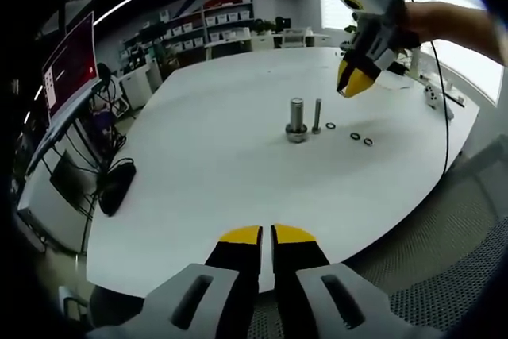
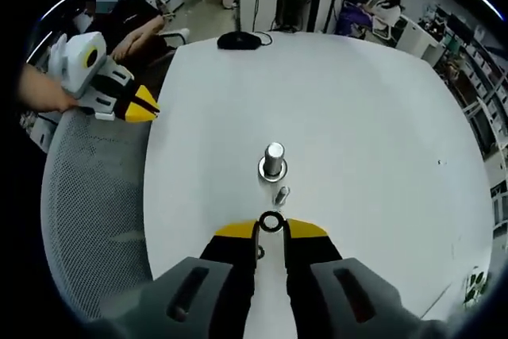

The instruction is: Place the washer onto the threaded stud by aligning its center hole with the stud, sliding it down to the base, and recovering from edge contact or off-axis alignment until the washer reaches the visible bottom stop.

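We count two upright studs: a thick stud (image 1: 296, 120) and a thin stud (image 1: 317, 116). Beside them lie three washers (image 1: 355, 136).

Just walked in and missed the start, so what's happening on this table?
A person is working with two handheld grippers. The right gripper holds a washer between its tips, above the white table, short of the thin threaded stud and the thicker bolt. The left gripper hangs shut and empty. Spare washers lie nearby.
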